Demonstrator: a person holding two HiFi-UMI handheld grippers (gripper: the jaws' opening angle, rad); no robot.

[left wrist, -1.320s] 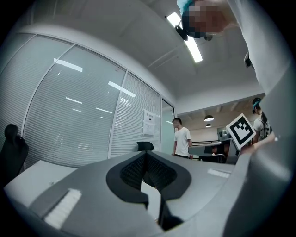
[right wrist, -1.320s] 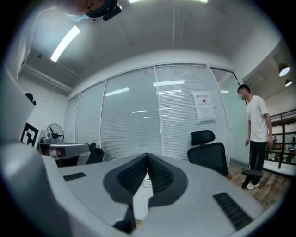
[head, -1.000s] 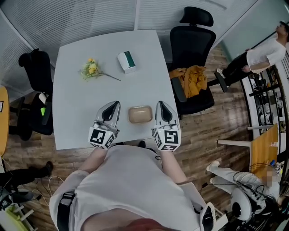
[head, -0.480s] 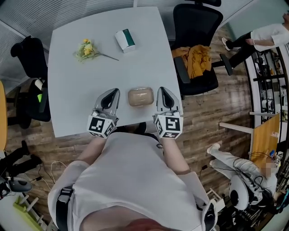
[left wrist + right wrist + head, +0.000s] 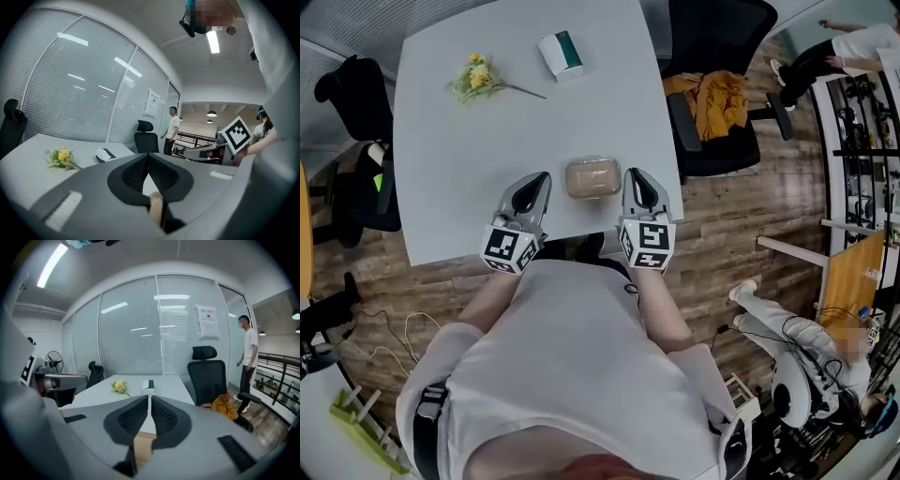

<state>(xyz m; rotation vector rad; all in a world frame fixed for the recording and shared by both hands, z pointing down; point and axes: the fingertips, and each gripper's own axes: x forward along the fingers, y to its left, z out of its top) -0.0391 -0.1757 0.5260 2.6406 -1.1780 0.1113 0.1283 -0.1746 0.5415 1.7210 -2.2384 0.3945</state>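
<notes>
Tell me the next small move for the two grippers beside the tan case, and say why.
Probably open both sets of jaws first. The left gripper and the right gripper flank the tan case at the near edge of the table, seemingly without gripping it, and each gripper view shows its jaws together. Shut jaws could not take hold of the case.

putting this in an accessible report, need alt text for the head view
Seen from above, a person in a white shirt holds the left gripper and right gripper at the near edge of a pale table, one on each side of a tan case. Yellow flowers and a white and green box lie at the far end.
</notes>
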